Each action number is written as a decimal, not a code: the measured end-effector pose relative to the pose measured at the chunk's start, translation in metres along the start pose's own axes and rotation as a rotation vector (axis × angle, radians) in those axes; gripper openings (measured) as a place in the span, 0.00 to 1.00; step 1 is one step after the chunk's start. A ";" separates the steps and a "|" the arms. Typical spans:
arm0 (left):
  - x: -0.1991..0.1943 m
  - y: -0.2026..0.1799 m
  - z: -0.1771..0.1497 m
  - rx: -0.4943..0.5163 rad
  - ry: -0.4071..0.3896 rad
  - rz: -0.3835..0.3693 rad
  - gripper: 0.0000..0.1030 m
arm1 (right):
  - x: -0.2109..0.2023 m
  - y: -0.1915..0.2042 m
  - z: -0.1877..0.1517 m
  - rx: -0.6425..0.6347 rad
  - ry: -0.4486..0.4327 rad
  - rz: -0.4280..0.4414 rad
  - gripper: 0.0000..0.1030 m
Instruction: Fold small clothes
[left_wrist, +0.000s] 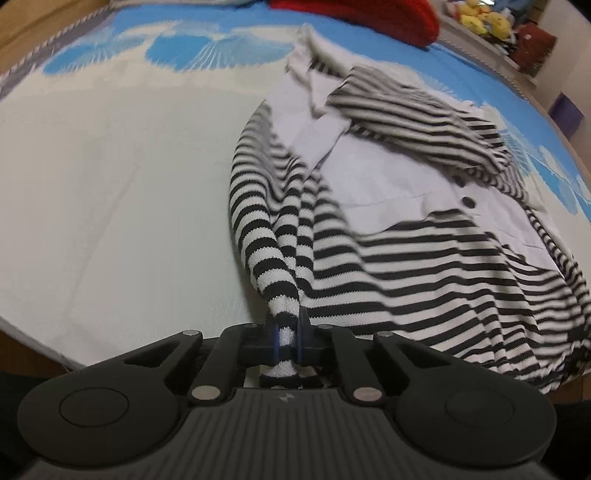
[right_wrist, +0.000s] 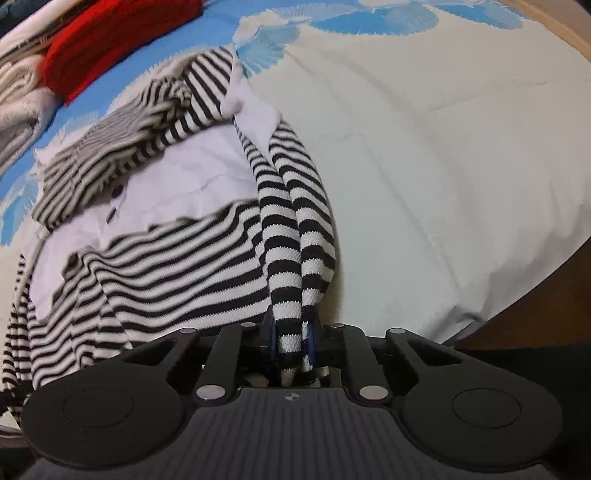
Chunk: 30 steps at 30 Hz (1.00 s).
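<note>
red garment (left_wrist: 369, 16): cut off at the top edge
yellow plush toys (left_wrist: 484, 18): upper right, blurred, perhaps toys
striped top (right_wrist: 166, 258): hem cut off at lower left

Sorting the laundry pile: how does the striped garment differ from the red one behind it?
The striped garment is black-and-white with a plain white panel and dark buttons; the red garment is solid red. The striped one lies spread in front, pinched by both grippers; the red one lies bunched, untouched, at the far edge. Both rest on the bed cover.
</note>
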<state>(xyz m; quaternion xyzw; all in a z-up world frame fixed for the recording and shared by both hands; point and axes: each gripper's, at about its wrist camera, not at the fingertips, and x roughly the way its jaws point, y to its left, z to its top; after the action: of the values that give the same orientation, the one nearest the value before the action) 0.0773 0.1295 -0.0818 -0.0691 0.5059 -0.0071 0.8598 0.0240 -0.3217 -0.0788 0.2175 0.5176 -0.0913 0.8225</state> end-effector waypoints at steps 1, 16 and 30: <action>-0.007 -0.001 0.002 0.005 -0.015 -0.007 0.07 | -0.005 0.001 0.002 0.000 -0.016 0.011 0.14; -0.189 0.038 0.017 -0.038 -0.213 -0.342 0.07 | -0.170 -0.005 0.020 -0.060 -0.244 0.304 0.11; -0.007 0.054 0.154 -0.160 0.008 -0.382 0.15 | -0.060 0.017 0.138 -0.025 -0.149 0.325 0.10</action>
<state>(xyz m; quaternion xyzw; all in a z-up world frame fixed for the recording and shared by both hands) 0.2046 0.2010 -0.0085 -0.2316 0.4859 -0.1300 0.8327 0.1159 -0.3736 0.0302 0.2806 0.4144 0.0337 0.8651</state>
